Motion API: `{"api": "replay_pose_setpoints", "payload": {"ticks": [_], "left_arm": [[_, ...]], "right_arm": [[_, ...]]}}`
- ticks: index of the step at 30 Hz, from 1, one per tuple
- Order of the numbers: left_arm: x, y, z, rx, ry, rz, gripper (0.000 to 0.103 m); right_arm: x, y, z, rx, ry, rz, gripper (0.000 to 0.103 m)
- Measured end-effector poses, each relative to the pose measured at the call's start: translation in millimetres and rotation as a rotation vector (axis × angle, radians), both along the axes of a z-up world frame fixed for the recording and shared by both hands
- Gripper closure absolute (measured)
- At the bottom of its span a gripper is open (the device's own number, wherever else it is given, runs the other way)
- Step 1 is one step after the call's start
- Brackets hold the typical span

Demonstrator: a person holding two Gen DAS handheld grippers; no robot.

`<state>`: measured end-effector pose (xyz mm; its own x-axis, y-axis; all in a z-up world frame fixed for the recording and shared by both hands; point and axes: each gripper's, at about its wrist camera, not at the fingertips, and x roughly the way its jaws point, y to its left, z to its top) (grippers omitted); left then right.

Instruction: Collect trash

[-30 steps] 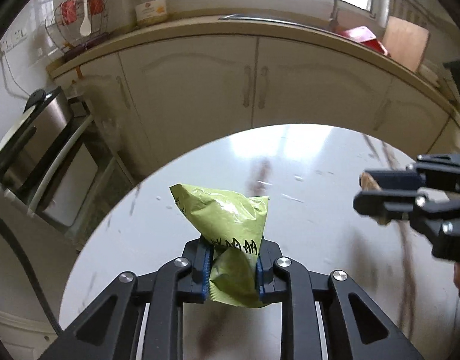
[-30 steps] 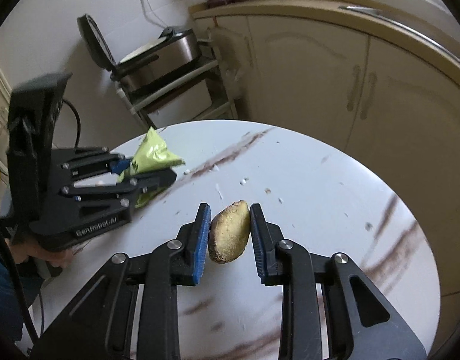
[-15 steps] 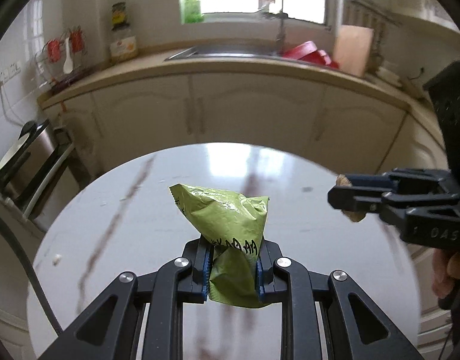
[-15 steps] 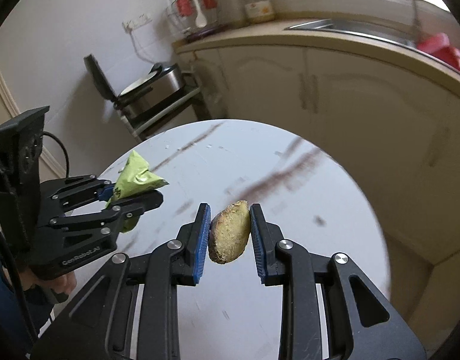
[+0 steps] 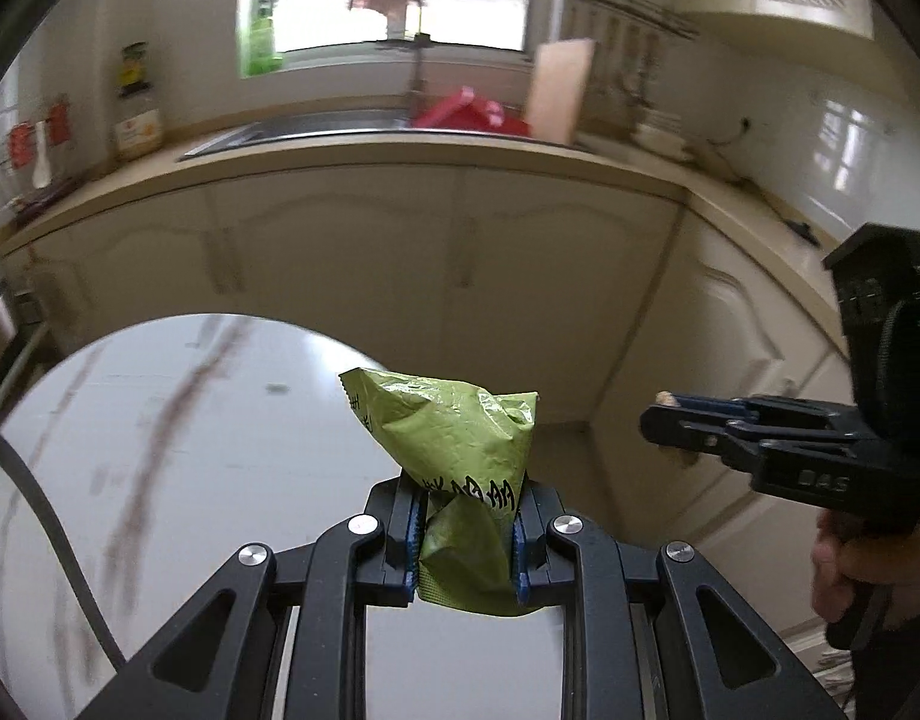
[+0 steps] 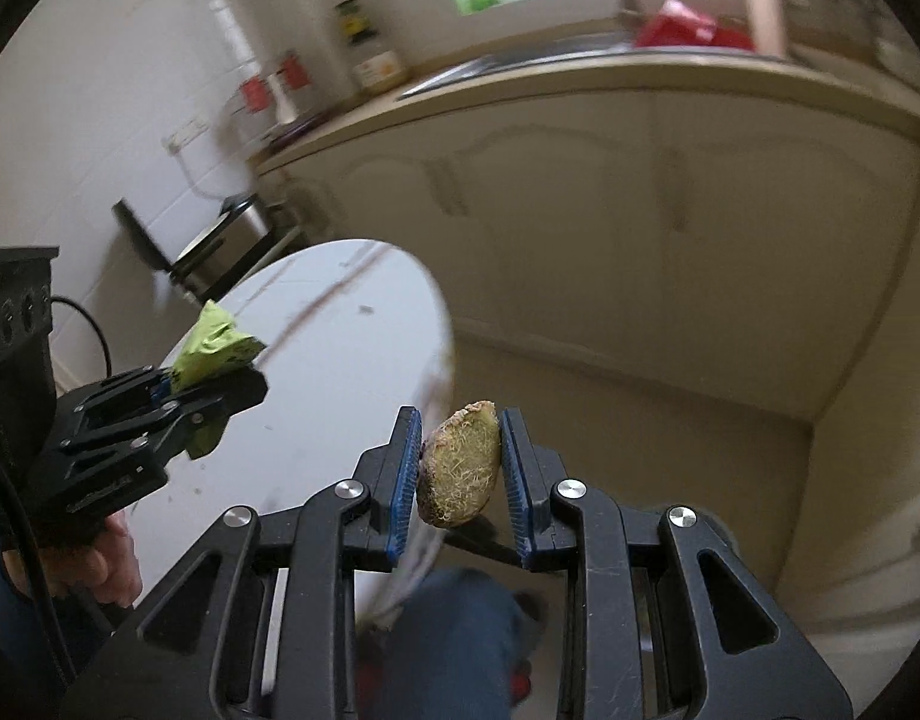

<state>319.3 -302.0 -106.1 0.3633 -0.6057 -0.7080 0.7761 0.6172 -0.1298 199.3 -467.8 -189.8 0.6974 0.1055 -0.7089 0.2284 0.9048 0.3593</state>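
Observation:
A crumpled green snack wrapper (image 5: pixel 460 450) with black print is clamped in my left gripper (image 5: pixel 466 540), which is shut on it near the right rim of the round white table (image 5: pixel 189 420). The same wrapper (image 6: pixel 213 348) shows in the right wrist view at the left, in the left gripper (image 6: pixel 189 402). My right gripper (image 6: pixel 456 480) is shut on a brown fuzzy fruit peel piece (image 6: pixel 460 468), held past the table's edge over the floor. In the left wrist view the right gripper (image 5: pixel 670 426) sits at the right, with only a sliver of the peel (image 5: pixel 664 399) showing.
Cream cabinets (image 5: pixel 460 252) under a counter with a sink (image 5: pixel 315 126), a red bowl (image 5: pixel 472 117) and a cutting board (image 5: pixel 559 90) run behind. A steel appliance (image 6: pixel 219 240) stands on a rack left of the table (image 6: pixel 339 372). A person's blue-clad leg (image 6: pixel 447 642) is below my right gripper.
Both grippers have swung rightward off the table's middle, each keeping its hold. The table has slid to the left in both views, and floor and corner cabinets have come into sight.

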Motion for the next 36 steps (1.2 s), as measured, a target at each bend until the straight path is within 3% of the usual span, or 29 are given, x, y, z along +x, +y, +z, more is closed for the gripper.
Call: {"api": "replay_pose_setpoints", "payload": {"ticks": [5,10,15,22,25,27,28,30,31,32,33,35,36], "left_arm": [[-19,-55,-19,0.023,0.044,-0.083,0.084],[-27,-108,-55,0.075,0.105,-0.128,0.084],[-22,-159,-111,0.159,0.185,-0.142,0.084],[8,-209,-195,0.285,0.315,-0.121,0.079],[22,-219,-220,0.326,0.359,-0.099,0.069],[29,-222,-231,0.347,0.37,-0.077,0.045],[32,-228,-234,0.351,0.373,-0.072,0.041],[38,-228,-238,0.358,0.373,-0.058,0.031],[40,-227,-240,0.369,0.37,-0.049,0.029],[38,-233,-242,0.376,0.37,-0.045,0.024],[39,-232,-244,0.38,0.37,-0.042,0.024],[38,-231,-245,0.388,0.365,-0.037,0.023],[39,-229,-245,0.393,0.363,-0.035,0.023]], "right_arm": [[-42,-46,-30,0.049,0.028,-0.077,0.078],[-62,-88,-84,0.115,0.103,-0.13,0.078],[-71,-126,-156,0.206,0.199,-0.197,0.078],[-70,-162,-231,0.307,0.289,-0.288,0.078],[-66,-172,-257,0.331,0.327,-0.312,0.076],[-61,-173,-272,0.352,0.35,-0.329,0.076],[-69,-177,-278,0.358,0.354,-0.335,0.073],[-70,-180,-287,0.365,0.367,-0.347,0.058],[-75,-181,-289,0.367,0.367,-0.355,0.043],[-77,-183,-291,0.37,0.365,-0.364,0.035],[-78,-185,-294,0.374,0.365,-0.372,0.031],[-80,-187,-298,0.382,0.368,-0.396,0.009],[-83,-188,-299,0.378,0.372,-0.414,0.005]]}}
